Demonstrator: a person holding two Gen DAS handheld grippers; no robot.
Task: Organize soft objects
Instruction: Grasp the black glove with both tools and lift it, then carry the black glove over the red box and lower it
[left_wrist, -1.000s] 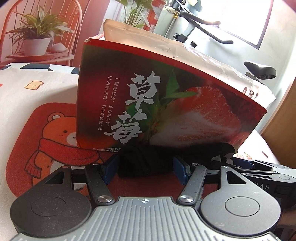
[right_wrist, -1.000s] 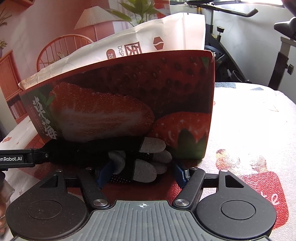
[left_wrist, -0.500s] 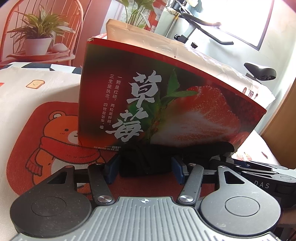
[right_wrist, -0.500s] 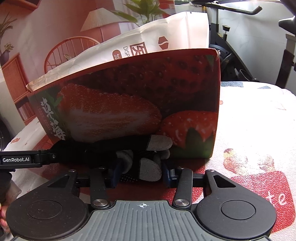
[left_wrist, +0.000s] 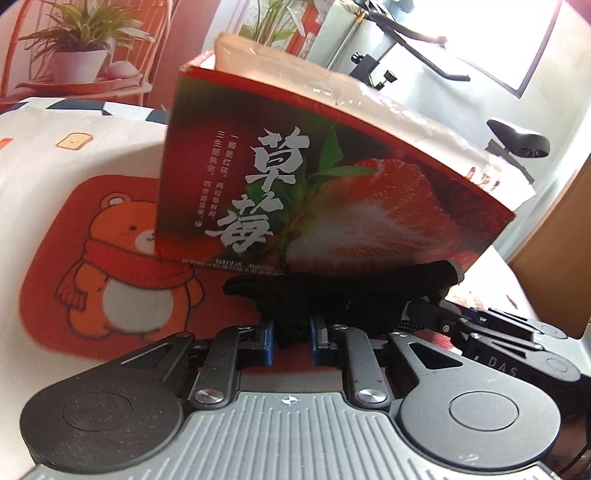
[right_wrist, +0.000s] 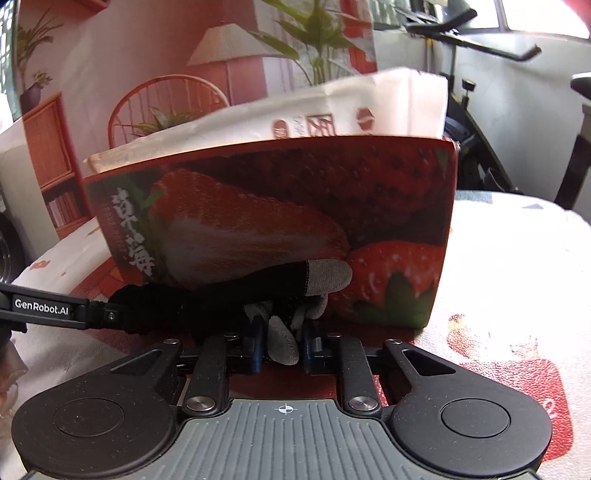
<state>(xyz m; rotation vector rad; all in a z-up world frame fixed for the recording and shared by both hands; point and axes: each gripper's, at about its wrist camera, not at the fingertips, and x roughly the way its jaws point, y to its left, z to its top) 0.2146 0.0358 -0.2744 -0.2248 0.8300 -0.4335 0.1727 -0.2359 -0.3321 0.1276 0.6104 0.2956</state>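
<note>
— What's on the table?
— A cloth (left_wrist: 110, 147) with a bear patch (left_wrist: 110, 266), then the strawberry box (left_wrist: 332, 192); an exercise bike (left_wrist: 517, 136) beyond.
— The grippers?
— Left gripper (left_wrist: 291, 338) and right gripper (right_wrist: 282, 343) have just closed, each pinching the black glove (left_wrist: 332, 295) before the box.

Strawberry box (left_wrist: 332, 192): big white "草莓" on front, w/ small vertical Chinese lines beside it, too fine to read. White bag (right_wrist: 332, 114) in the box: red logos, one large character, blurred. Left gripper arm (right_wrist: 48, 310): "GenRobot.AI". Right gripper body (left_wrist: 517, 369): "DAS", partly cut off.
</note>
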